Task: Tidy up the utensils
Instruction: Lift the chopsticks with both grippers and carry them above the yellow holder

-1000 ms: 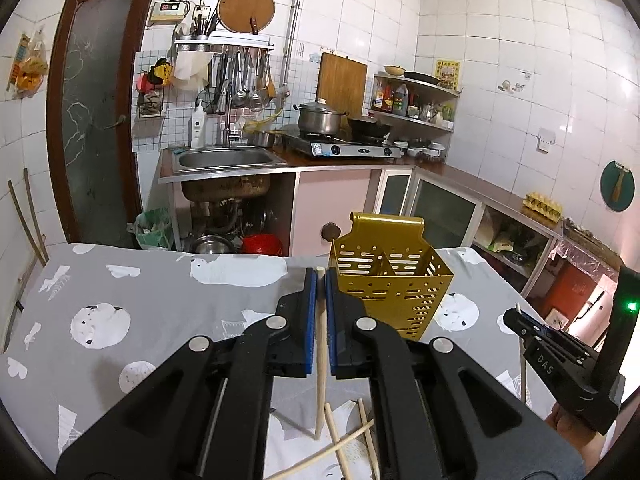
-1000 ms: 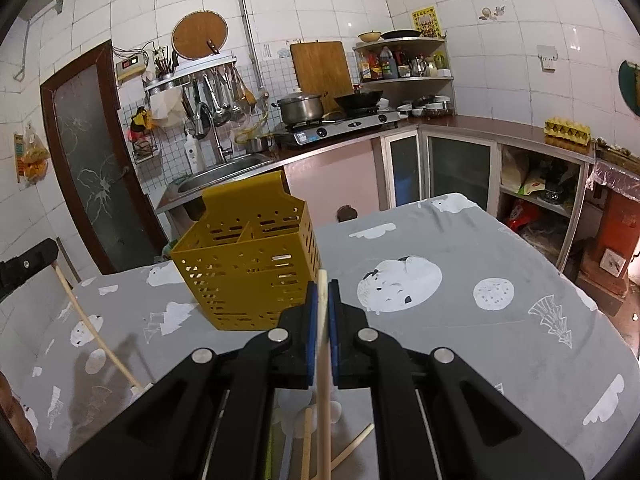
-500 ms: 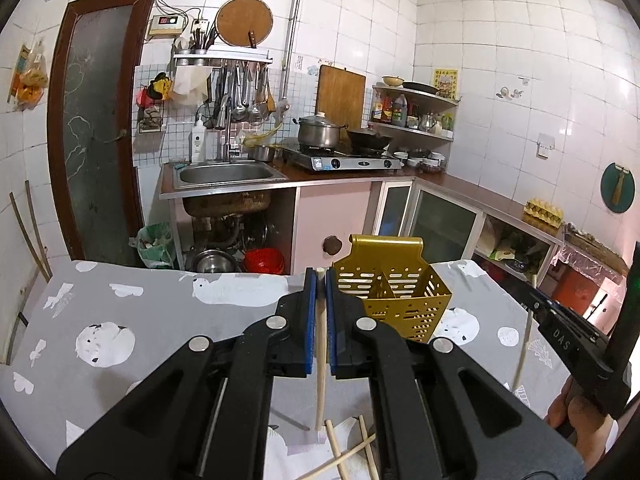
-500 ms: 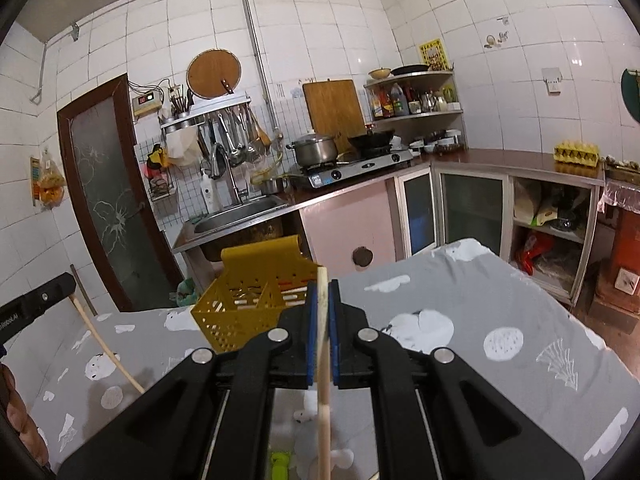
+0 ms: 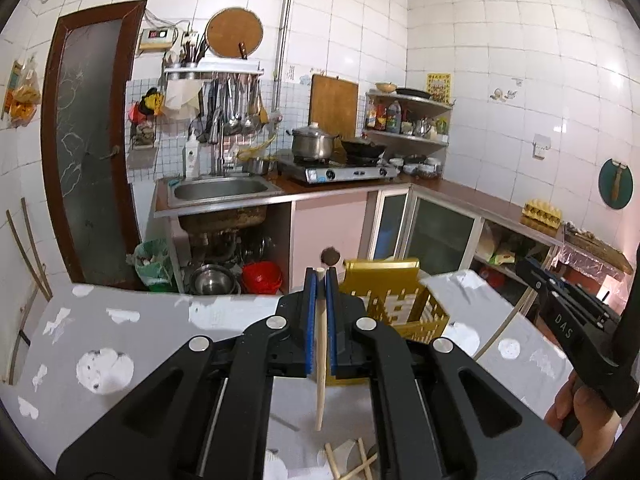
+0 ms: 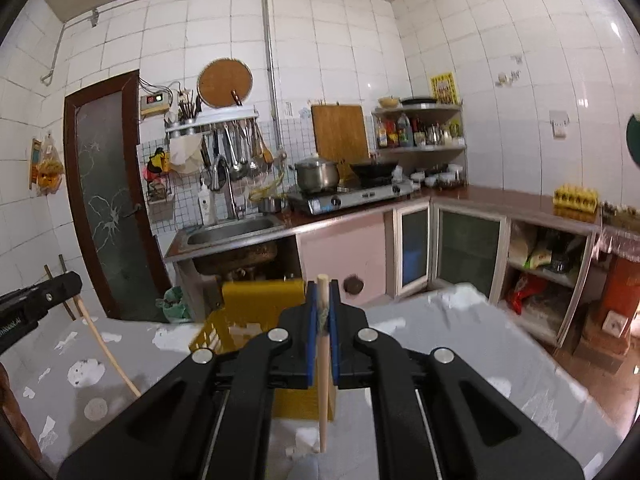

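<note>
Left wrist view: your left tongs (image 5: 320, 280) pinch a chopstick (image 5: 319, 360), right tongs (image 6: 323, 292) another (image 6: 324, 380); either may, seemingly, miss the blurred yellow basket (image 5: 394, 316) and drop onto the bench (image 5: 160, 344).

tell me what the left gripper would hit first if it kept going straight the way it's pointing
Probably nothing soon: the left gripper, shut on a chopstick, points over the table, left of the yellow basket, toward the pink cabinet. Depth is unclear, though.

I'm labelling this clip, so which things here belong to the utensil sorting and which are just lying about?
Job:
left tool gripping a chopstick
right tool gripping another chopstick
yellow holder
loose chopsticks

Lying about:
steel pot
egg tray
red basin
</note>
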